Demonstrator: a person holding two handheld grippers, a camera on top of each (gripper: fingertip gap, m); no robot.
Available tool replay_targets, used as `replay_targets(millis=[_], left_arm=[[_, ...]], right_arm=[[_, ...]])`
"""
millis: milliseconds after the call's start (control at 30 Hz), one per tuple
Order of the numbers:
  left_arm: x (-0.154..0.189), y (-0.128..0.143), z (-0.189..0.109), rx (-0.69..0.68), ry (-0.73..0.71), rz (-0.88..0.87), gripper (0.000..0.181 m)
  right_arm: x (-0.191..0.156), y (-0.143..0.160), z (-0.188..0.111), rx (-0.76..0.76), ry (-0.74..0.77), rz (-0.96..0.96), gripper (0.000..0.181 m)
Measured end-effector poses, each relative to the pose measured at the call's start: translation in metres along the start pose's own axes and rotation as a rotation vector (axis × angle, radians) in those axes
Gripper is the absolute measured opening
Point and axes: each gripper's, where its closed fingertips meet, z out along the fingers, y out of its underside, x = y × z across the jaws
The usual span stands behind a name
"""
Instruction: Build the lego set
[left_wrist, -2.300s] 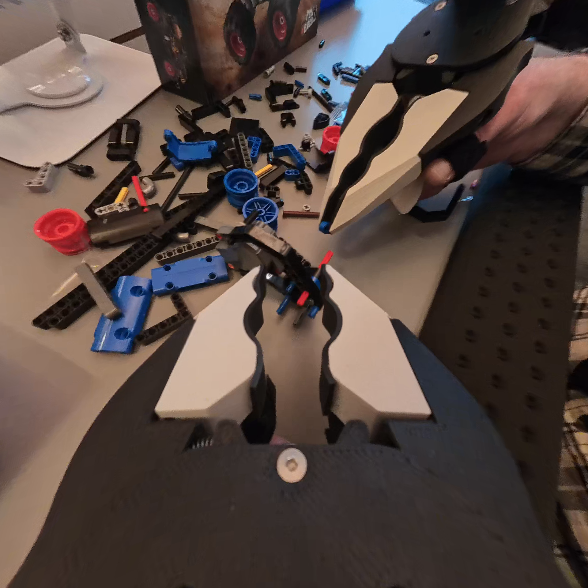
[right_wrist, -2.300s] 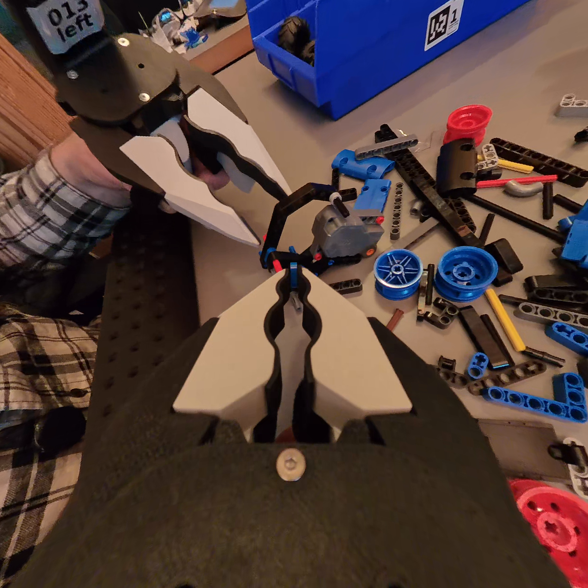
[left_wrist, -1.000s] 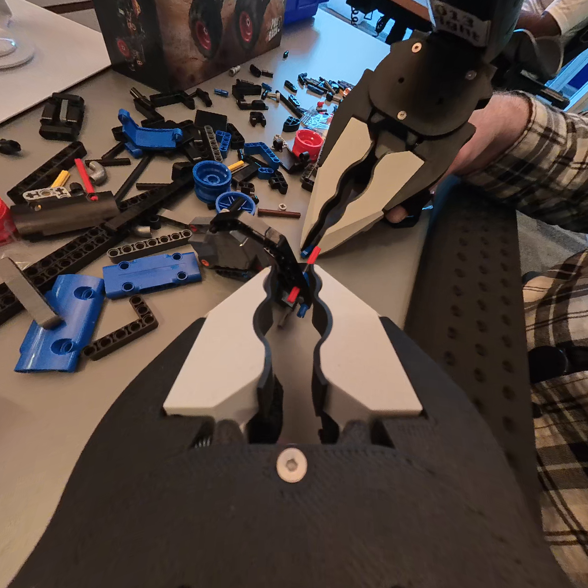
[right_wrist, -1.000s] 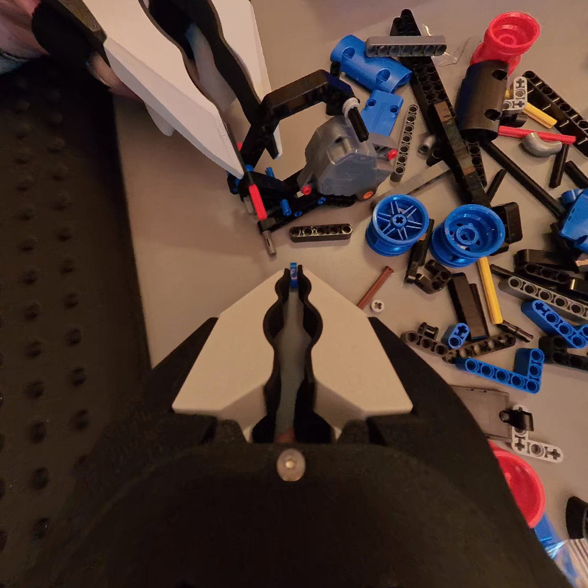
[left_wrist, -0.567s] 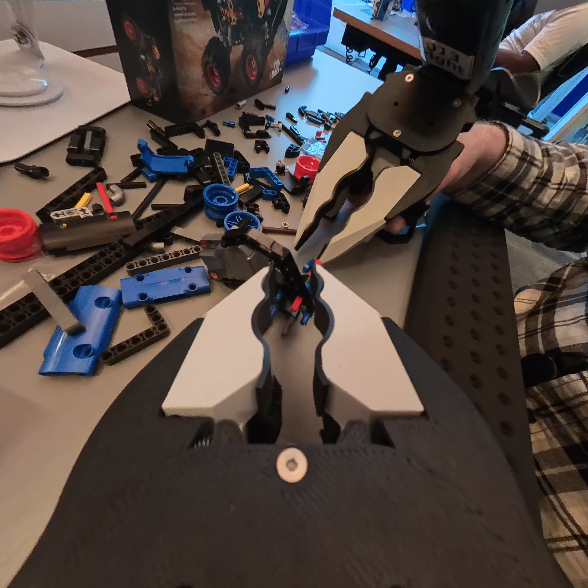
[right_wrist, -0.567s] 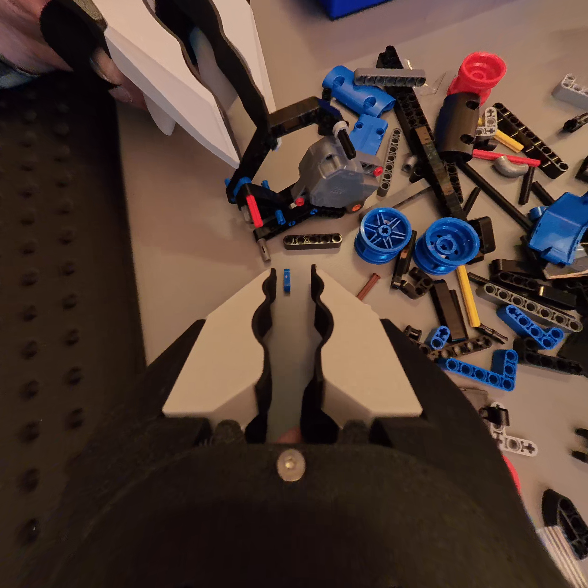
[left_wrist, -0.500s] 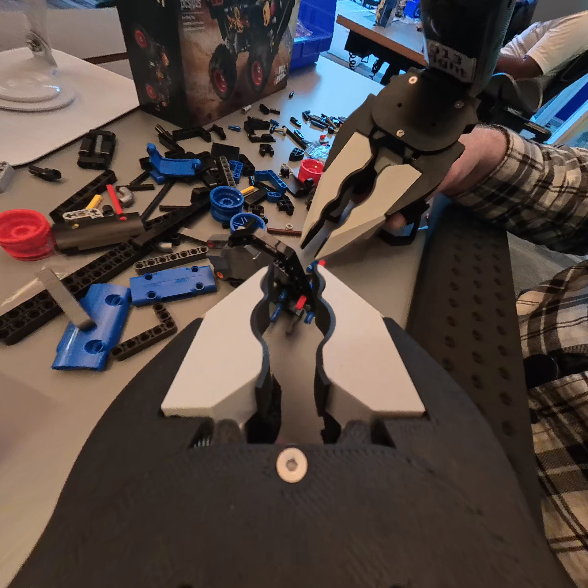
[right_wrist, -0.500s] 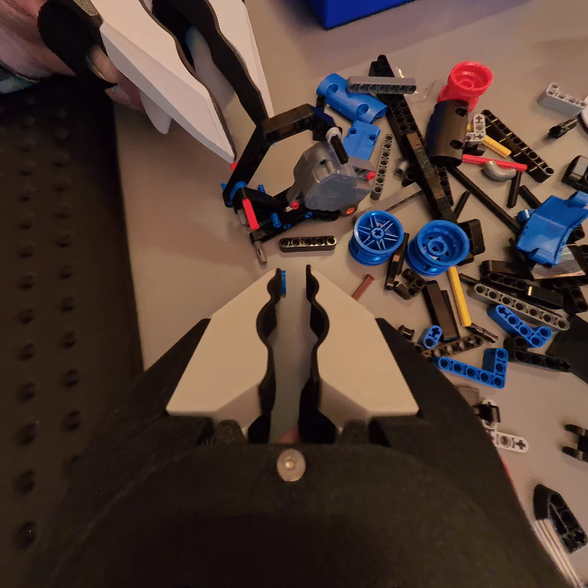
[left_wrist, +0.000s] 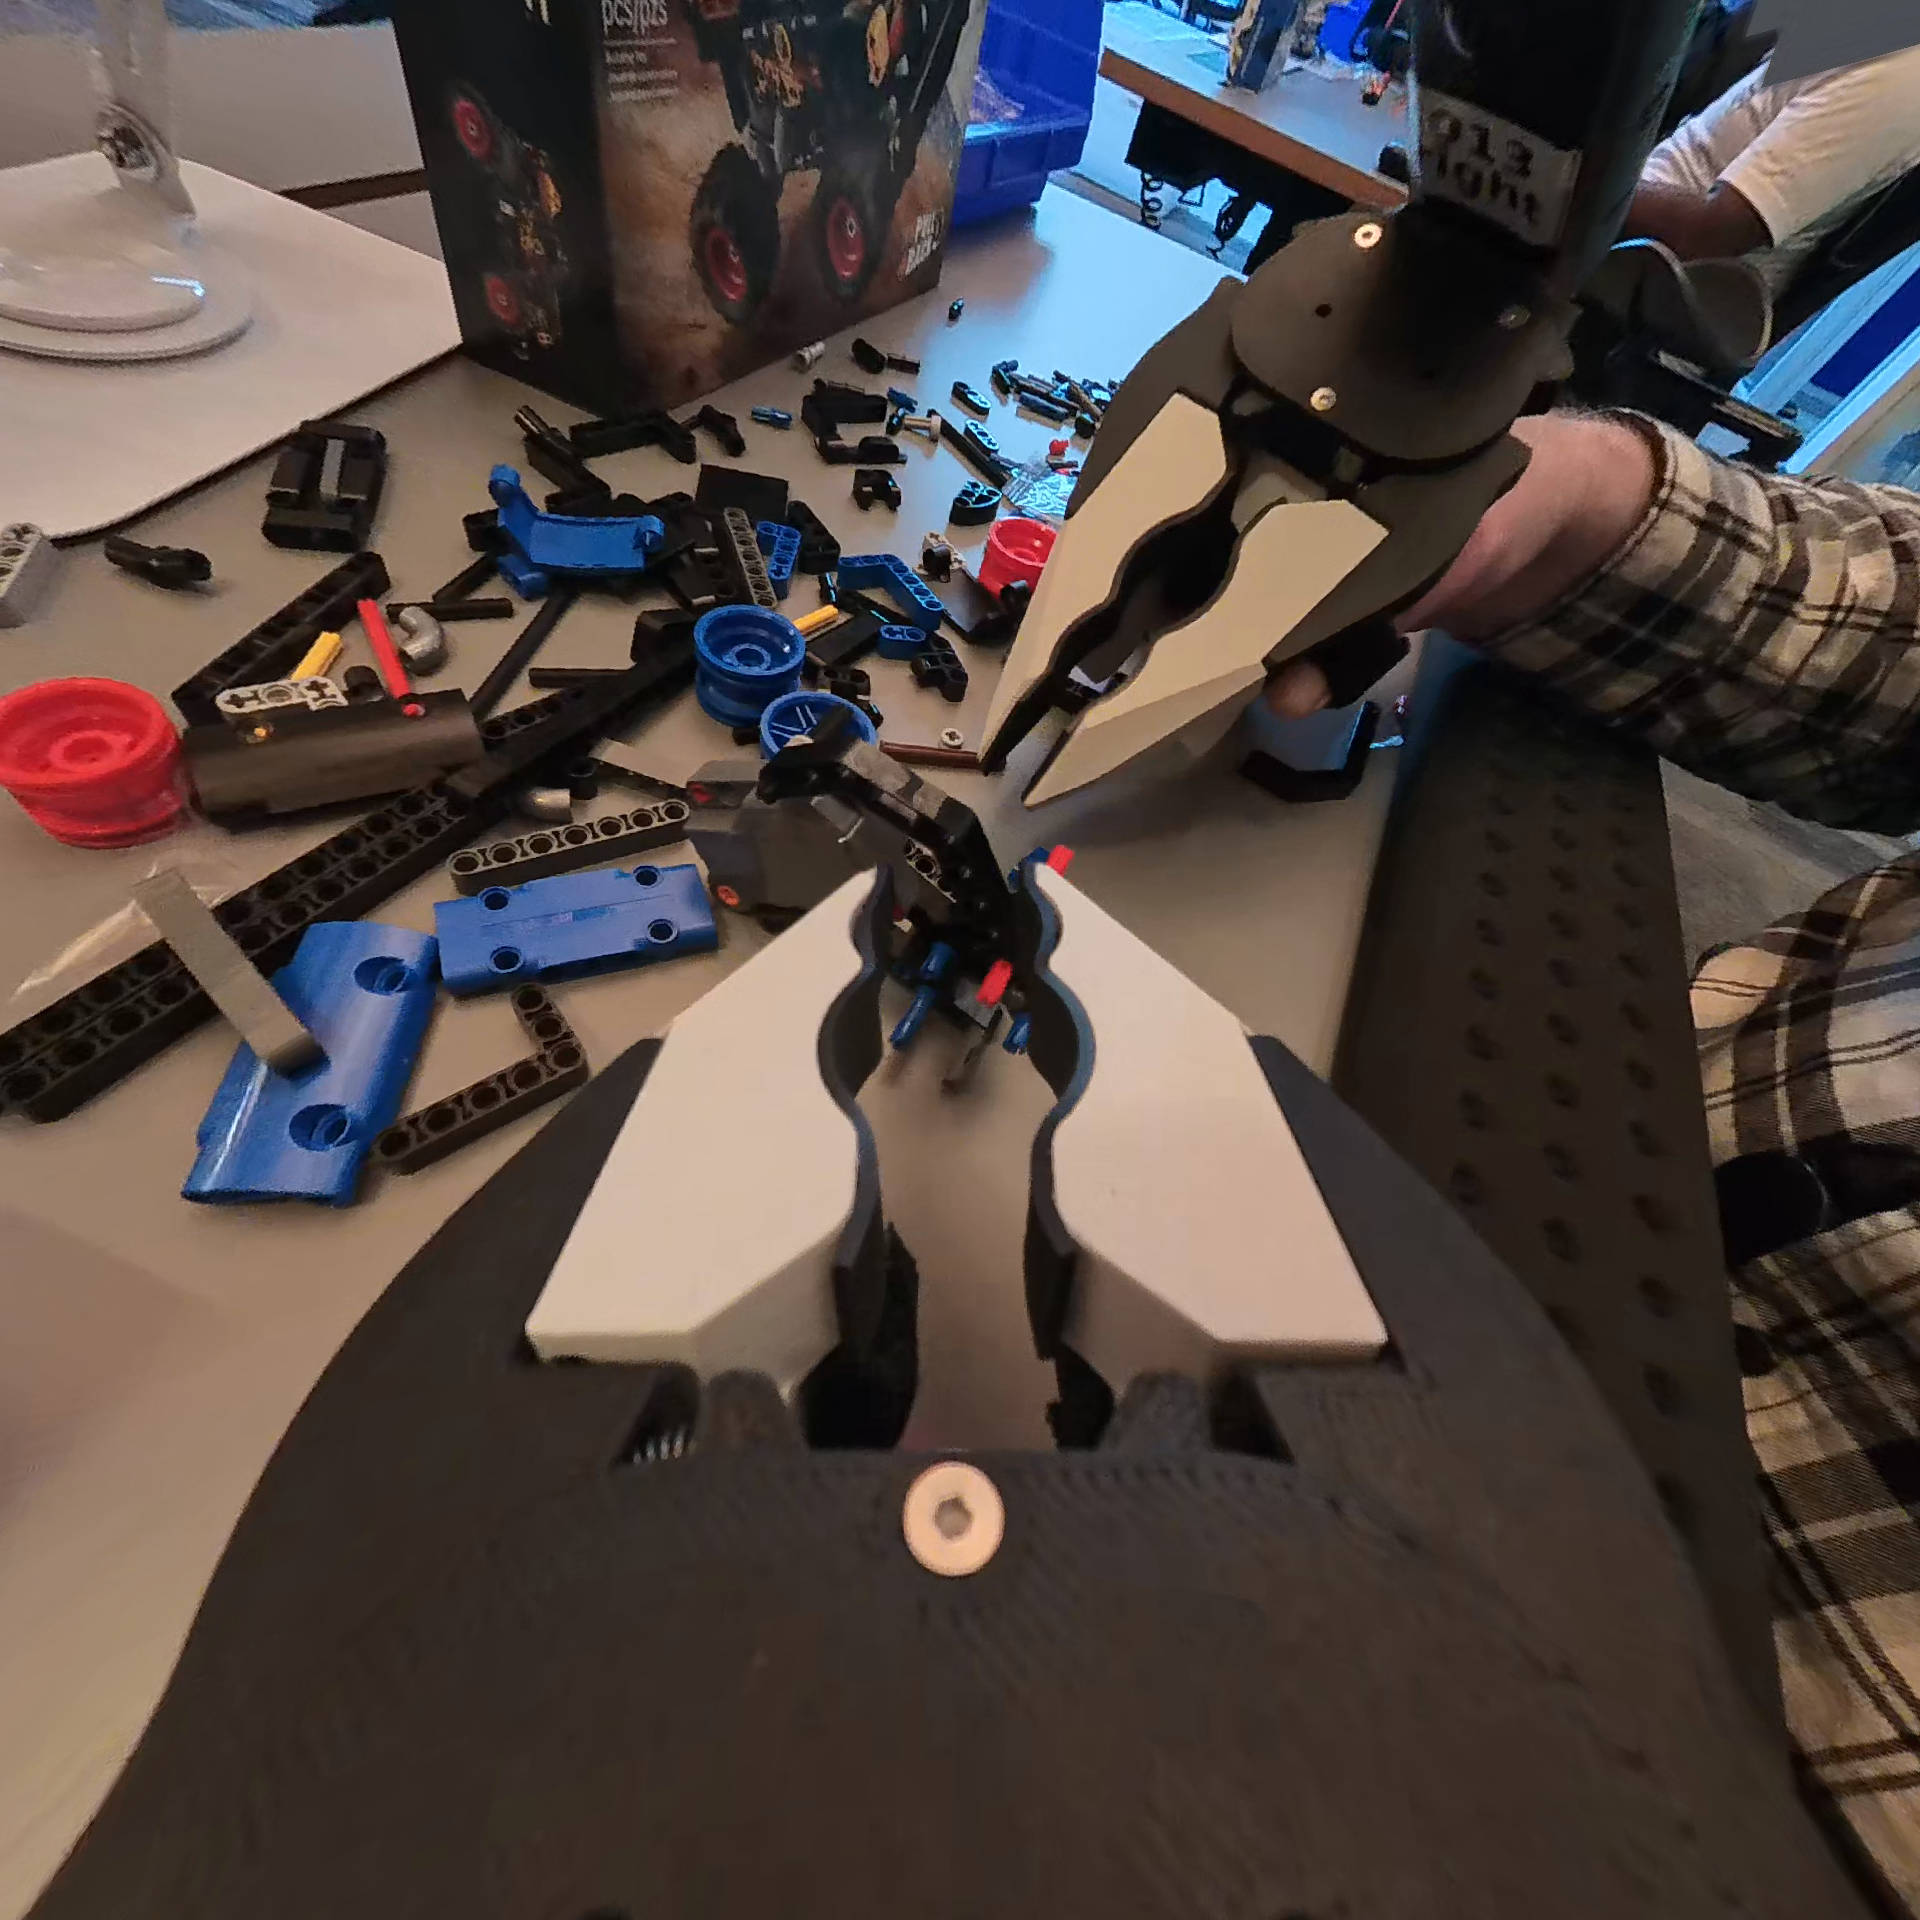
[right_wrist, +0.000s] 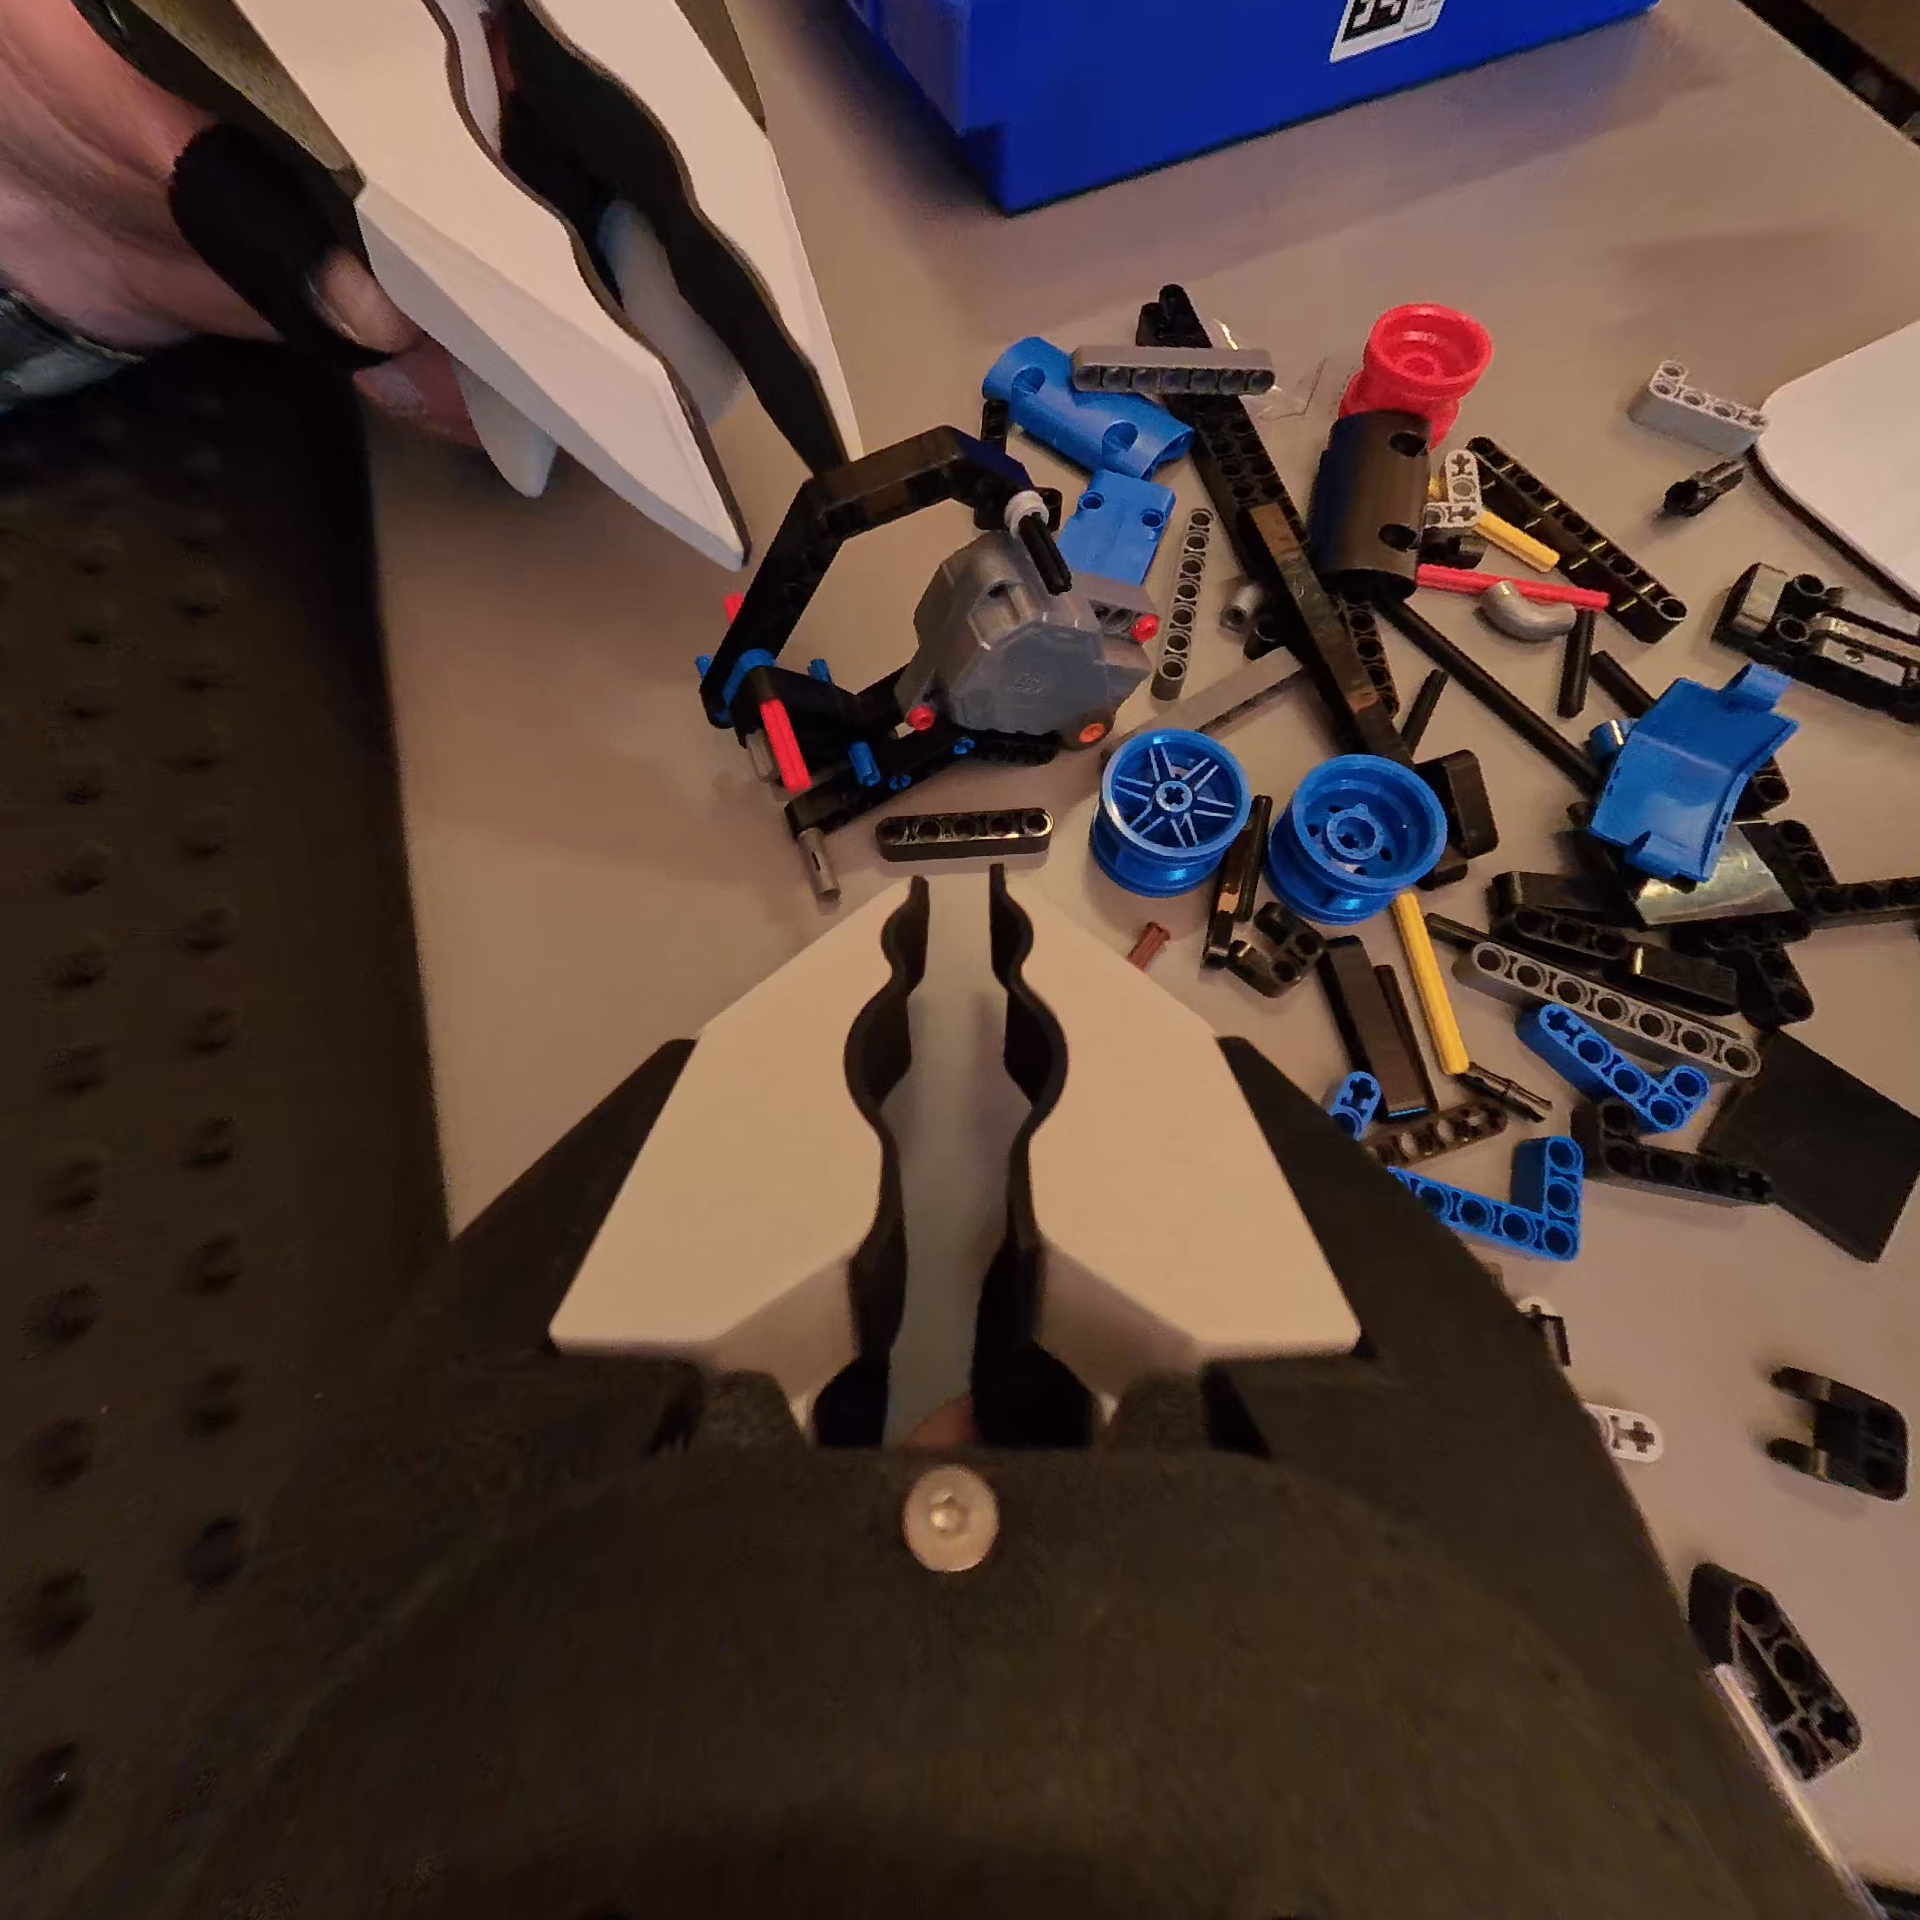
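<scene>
The left tongs (left_wrist: 951, 894) pinch the half-built chassis's black frame (right_wrist: 790, 582) to steady it on the table (right_wrist: 582, 727), while the right tongs (right_wrist: 951, 894), narrowly parted and empty, hover near it.

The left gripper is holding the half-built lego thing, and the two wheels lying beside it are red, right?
Not quite. The two wheels beside the half-built model are blue, as the right wrist view shows. The left gripper does grip the model's black frame.
</scene>
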Motion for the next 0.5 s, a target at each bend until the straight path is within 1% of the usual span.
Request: replay_targets(millis=[233,500], left_arm=[[0.0015,0.0057,0.0046,-0.031,0.006,0.003,0.016],[0.0025,0.0066,0.0046,-0.032,0.017,-0.005,0.014]], right_arm=[[-0.0051,-0.0017,0.0013,0.008,-0.014,-0.020,0.013],[-0.0054,-0.0026,0.0009,0.015,-0.014,-0.027,0.013]])
